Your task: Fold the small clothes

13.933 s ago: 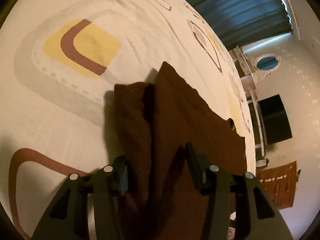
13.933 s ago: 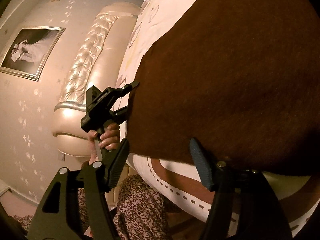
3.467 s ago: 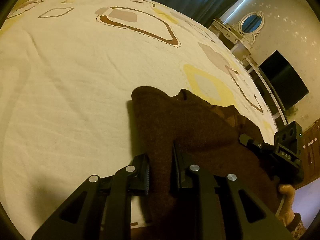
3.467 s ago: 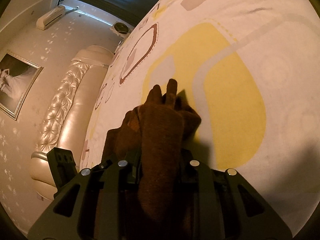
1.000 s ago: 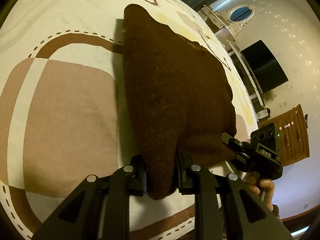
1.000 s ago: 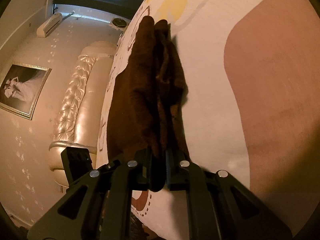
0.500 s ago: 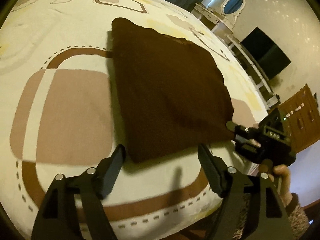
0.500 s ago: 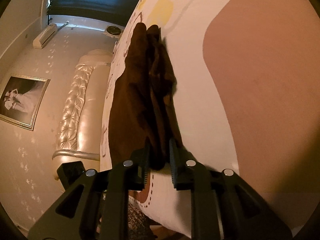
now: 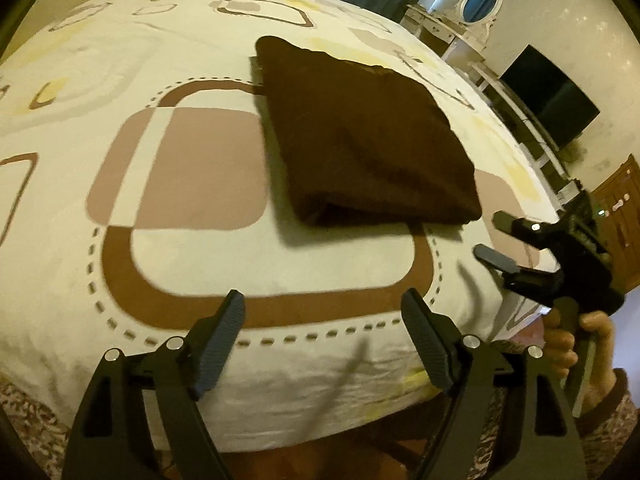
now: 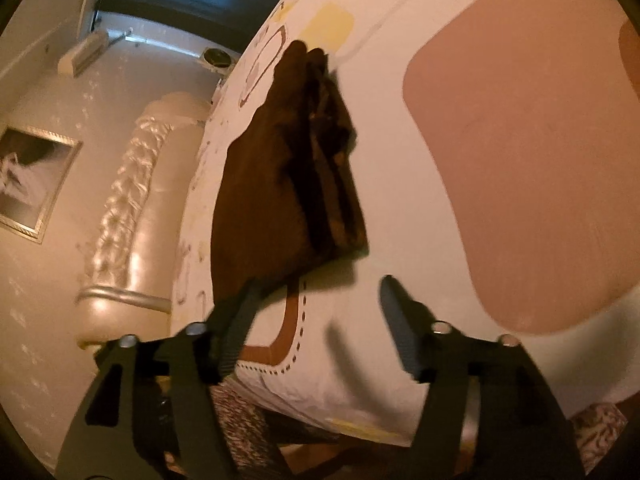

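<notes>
Garment: the brown garment (image 9: 368, 140) lies folded flat on the bed (image 9: 120, 60), on its patterned cover.
Left tool: the left tool (image 9: 322, 312) has its jaws apart and opening, with nothing between them; the garment lies ahead of it, not touching.
Right tool: the right tool (image 10: 316, 292) also has its jaws apart and opening, empty; the garment's near corner is just beyond its left finger.
Hand: a hand (image 9: 576, 340) holds the right tool at the bed's edge.
</notes>
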Tool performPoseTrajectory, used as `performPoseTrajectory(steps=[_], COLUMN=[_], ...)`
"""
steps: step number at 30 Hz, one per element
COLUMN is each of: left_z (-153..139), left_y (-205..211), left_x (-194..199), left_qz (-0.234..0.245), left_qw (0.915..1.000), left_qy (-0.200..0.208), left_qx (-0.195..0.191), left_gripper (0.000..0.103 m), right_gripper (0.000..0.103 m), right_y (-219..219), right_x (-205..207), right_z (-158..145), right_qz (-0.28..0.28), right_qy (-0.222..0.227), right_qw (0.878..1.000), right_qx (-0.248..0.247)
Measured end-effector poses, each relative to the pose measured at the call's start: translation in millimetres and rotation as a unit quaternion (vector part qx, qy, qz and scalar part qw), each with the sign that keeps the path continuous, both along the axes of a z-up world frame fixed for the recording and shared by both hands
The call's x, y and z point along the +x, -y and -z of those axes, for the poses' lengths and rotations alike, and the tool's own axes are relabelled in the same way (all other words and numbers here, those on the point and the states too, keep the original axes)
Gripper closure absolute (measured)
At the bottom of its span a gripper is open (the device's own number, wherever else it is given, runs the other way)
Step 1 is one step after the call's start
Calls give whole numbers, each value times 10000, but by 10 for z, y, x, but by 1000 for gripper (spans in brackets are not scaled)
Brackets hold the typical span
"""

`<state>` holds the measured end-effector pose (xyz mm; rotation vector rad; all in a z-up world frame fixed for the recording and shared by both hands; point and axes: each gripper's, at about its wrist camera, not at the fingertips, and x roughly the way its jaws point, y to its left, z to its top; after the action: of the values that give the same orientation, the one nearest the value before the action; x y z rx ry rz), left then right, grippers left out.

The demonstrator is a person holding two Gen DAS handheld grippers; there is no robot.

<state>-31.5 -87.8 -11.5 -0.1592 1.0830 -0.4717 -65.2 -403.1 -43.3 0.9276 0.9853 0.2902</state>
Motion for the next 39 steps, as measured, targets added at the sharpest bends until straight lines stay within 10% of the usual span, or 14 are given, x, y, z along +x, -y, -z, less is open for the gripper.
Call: performPoseTrajectory(steps=[7,14,39], left_z=[-119,-265,-406], left_y=[-42,-57,-145], left_x=[-119,-249,-386], left_qz=[-344,-401,-1000], left_qw=[9986,9945,9808], left_qy=[251,709,1295], left_qx=[306,660,1059], left_gripper=[20,17,17], right_gripper=[31,28,23], right_y=[-218,-516,-800], right_x=[-171,-346,-430], right_z=[-212,-487,-523], right_qz=[60,237,113], right_qy=[-2,254,532], right_qw=[9928,9559,9333], right_qx=[-1199,-2917,-3551])
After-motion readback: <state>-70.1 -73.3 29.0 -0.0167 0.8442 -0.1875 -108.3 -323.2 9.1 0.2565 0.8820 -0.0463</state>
